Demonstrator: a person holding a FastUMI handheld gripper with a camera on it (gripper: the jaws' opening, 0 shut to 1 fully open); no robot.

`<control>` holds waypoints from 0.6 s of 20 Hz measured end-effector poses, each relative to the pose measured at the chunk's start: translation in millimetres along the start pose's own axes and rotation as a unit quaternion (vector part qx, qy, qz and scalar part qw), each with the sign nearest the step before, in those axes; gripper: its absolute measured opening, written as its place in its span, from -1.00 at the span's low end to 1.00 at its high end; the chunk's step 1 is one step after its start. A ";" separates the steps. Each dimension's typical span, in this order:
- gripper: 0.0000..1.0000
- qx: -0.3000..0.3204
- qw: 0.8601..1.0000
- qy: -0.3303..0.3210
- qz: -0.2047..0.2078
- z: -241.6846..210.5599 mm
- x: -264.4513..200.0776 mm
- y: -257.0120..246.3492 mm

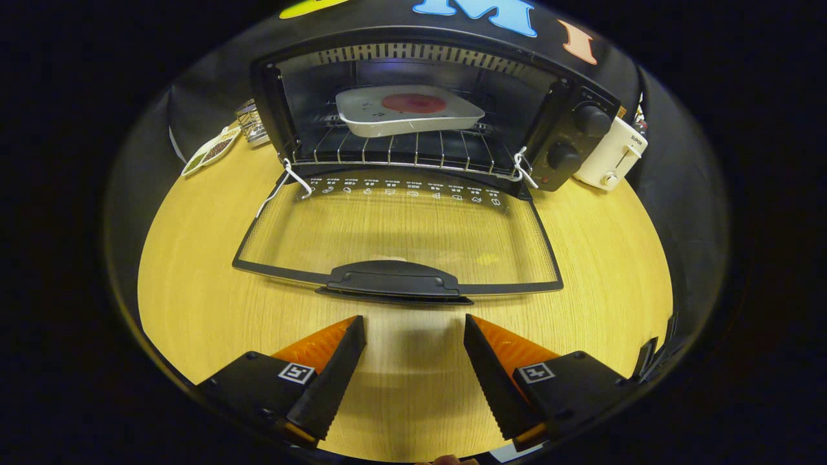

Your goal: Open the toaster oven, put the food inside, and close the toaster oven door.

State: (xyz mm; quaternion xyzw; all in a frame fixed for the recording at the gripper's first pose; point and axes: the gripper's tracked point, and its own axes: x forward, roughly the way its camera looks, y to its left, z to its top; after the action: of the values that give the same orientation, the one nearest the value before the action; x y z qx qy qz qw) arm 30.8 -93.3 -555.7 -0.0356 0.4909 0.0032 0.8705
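Observation:
A black toaster oven [568,139] stands at the far side of the wooden table, its glass door [400,232] folded down flat toward me. On the wire rack [394,154] inside rests a white plate [404,119] carrying a round red piece of food [414,103]. The door's black handle [393,282] lies just ahead of my fingers. My gripper [415,323] is open, hovering over the table a short way in front of the handle, with nothing between its fingers.
A white toaster [612,155] stands right of the oven. Left of the oven are a small metal rack [252,123] and a narrow white dish of seeds [210,152]. Bare wooden table [194,284] spreads on both sides of the door.

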 end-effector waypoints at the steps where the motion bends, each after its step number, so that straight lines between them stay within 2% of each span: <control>1: 0.95 0.001 1.000 -0.002 0.001 2.8 1.2 1.0; 6: 0.94 0.042 0.999 0.014 0.007 7.5 6.2 5.9; 12: 0.94 0.048 0.999 -0.006 0.017 15.0 -16.6 4.8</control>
State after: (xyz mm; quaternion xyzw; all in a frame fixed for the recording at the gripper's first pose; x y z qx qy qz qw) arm 34.7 -87.0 -534.1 0.0141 0.4857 -0.0052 0.8740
